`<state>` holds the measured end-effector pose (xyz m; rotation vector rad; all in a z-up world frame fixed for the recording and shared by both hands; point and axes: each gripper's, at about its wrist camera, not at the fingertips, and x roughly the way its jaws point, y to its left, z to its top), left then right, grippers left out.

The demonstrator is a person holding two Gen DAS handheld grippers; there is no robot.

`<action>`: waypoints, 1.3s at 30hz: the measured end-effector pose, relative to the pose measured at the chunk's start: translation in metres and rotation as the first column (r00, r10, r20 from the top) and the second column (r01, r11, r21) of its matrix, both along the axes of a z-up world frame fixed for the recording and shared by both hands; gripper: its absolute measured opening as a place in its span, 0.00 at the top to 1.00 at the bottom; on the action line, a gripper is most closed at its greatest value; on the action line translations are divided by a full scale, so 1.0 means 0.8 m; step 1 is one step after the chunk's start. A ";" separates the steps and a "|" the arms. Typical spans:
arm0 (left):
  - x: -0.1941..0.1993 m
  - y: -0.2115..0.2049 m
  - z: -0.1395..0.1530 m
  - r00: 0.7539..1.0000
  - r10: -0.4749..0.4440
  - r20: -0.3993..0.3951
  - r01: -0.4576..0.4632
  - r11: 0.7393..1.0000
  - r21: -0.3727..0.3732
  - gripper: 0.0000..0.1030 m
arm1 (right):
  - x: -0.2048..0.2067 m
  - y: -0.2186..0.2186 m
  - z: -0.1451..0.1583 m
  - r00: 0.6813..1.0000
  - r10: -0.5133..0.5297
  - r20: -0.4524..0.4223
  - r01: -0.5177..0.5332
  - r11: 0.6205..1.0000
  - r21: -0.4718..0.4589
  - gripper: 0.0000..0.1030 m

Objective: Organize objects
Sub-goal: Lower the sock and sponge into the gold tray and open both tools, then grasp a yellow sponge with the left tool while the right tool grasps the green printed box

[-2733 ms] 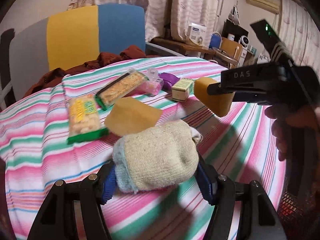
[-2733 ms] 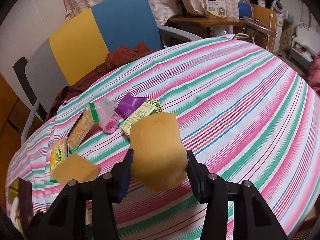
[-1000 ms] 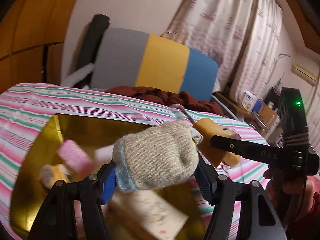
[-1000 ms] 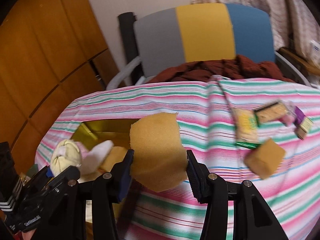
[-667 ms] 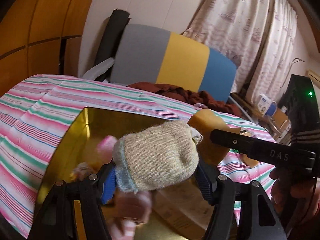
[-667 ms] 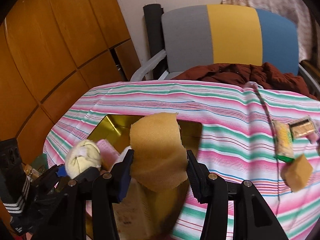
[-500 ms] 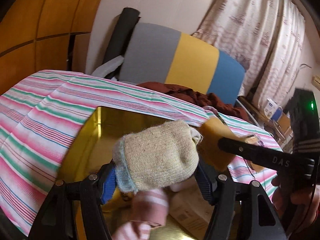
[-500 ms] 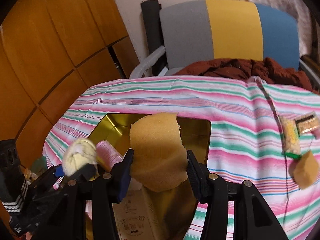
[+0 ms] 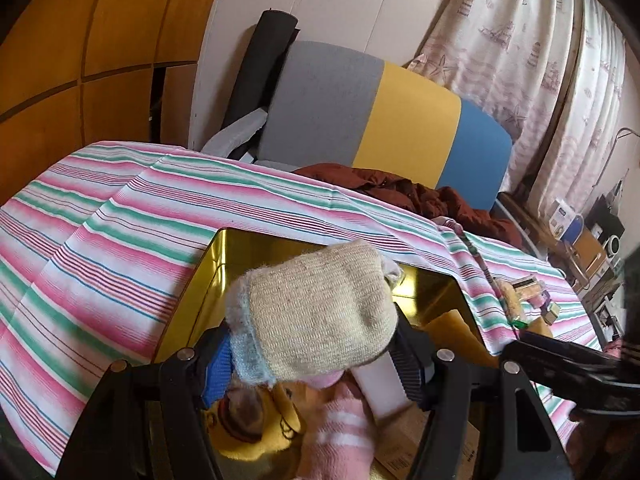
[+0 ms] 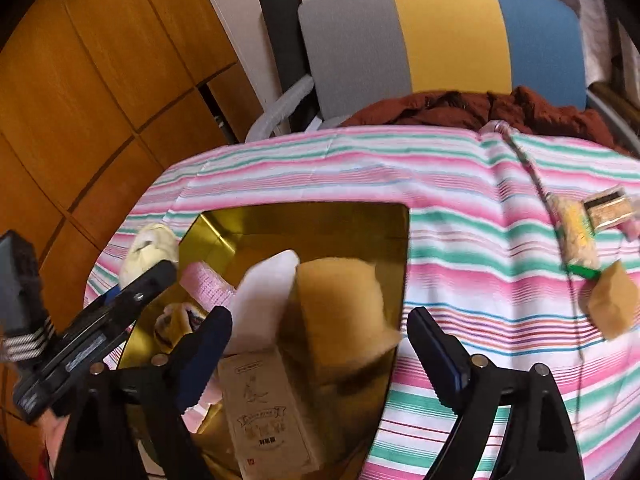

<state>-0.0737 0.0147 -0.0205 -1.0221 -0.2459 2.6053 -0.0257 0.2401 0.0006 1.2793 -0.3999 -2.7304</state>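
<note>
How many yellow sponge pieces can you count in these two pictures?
2. One sponge piece is in the gold tin, below the opening right claw; another lies on the striped cloth. Others may be hidden.

A table under a pink, green and white striped cloth stands before a chair with a grey, yellow and blue back draped with a rust-brown garment, orange wood panelling to the left, a white wall behind, and pale patterned curtains to the right.
</note>
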 end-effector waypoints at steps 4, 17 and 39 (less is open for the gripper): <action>-0.015 0.005 -0.005 0.999 0.005 0.042 -0.004 1.000 -0.013 0.32 | 0.015 0.009 0.013 0.999 -0.020 -0.031 0.021 1.000 0.012 0.10; -0.015 0.027 0.008 0.998 -0.016 0.065 0.016 1.000 0.003 0.17 | 0.041 0.041 0.023 0.995 -0.075 -0.061 0.073 0.997 -0.027 0.09; 0.046 0.154 0.040 0.978 -0.210 -0.006 0.210 0.978 -0.021 0.17 | 0.079 0.143 0.026 0.974 -0.217 -0.064 0.218 0.976 0.009 0.09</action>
